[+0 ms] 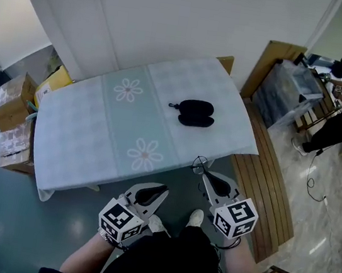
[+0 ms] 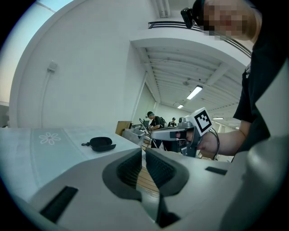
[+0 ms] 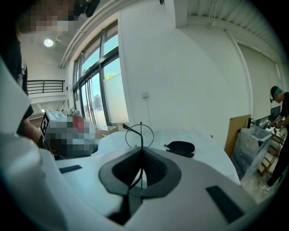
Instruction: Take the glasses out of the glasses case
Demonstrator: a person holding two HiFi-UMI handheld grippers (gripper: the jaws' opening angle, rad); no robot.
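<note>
The right claw [image 3: 141, 150] has its jaws pressed together on the thin wire glasses [image 3: 141, 135]. Their round rim and one temple stand up just above the claw's tips. Beyond the claw and a little to its right, the black glasses case [image 3: 180, 147] lies on the pale worktop [image 3: 207, 150], apart from the claw. Tall windows [image 3: 97, 94] rise to the left, and a person [image 3: 282, 131] stands at the far right.

Flowered tablecloth [image 1: 82, 135], cardboard boxes [image 1: 12, 99] beside
</note>
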